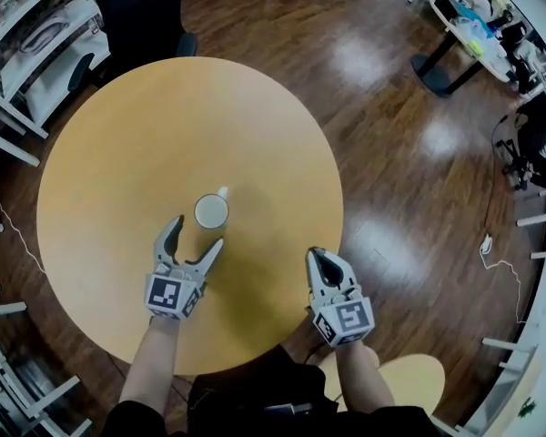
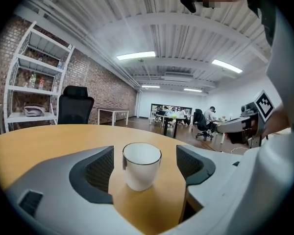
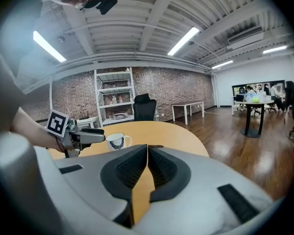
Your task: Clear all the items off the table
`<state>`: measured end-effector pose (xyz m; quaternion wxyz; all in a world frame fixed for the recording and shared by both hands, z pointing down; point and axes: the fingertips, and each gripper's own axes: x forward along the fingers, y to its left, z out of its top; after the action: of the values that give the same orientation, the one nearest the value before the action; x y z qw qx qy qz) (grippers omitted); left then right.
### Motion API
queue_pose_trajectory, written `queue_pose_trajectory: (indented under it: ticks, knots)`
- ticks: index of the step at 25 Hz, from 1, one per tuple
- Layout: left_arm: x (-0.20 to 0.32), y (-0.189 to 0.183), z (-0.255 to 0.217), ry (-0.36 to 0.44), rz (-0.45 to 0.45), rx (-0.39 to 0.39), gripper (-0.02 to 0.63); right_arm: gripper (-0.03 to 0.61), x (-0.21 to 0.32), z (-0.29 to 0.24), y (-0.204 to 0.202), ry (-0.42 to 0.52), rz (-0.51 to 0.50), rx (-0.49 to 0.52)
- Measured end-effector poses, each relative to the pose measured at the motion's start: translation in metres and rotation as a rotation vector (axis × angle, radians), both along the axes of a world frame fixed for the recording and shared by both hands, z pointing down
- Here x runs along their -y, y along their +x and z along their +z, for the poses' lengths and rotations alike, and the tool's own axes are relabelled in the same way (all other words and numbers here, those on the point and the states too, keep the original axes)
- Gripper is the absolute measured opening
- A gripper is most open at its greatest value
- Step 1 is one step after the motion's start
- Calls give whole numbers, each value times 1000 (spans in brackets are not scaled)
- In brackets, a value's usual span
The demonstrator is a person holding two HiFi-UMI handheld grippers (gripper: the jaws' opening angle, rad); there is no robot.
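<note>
Looking down on the round wooden table [image 1: 118, 153], only one thing stands on it: a white mug [image 1: 211, 211]. It sits near the middle of the table, a little toward the side where the person stands. Its handle points away from the person. No other things show on the table top, so I think the mug is the last thing to clear, or the only one.

The mug is not lifted yet. Its bottom rests flat on the table, and it stands straight up.

The left gripper [image 1: 197, 232] is over the table, on the person's side. Its two jaws stand wide apart. In the left gripper view the mug [image 2: 141, 165] shows right in the gap between them, just past the tips. Neither jaw touches the mug, so this claw holds nothing.

The right gripper [image 1: 320, 259] is at the table's edge on the person's right. Its jaws are pressed together with nothing between them. It is well apart from the mug.

So the job is not done. I think the next step is for the left claw to slide forward, close on the mug and carry it off the table. Where the mug should go, the pictures do not show.
</note>
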<state>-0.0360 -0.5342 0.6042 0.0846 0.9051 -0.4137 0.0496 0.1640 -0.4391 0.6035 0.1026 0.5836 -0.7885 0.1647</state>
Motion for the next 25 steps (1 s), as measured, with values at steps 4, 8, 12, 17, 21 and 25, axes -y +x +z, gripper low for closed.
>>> queue_pose_trajectory:
  ticks: [4,8,12,17,21,25]
  knots:
    - [8,10,27,-33,-28,14,423,11,1,24,8,-53,-9,13]
    - [21,21,43,-38,-36,11,423,11,5,40,12,-86,-23,13]
    - [31,30,48,-40,-52,0,423,11,6,46,21,-108,-23,12]
    - [42,38,53,-13,-52,11,423,11,10,58,28,-123,-33,-30]
    - [48,44,57,-19,-47,14,423,11,13,62,26,-136,-40,-42]
    - [52,49,60,-17,-50,13,423,11,16,61,27,-134,-29,-43]
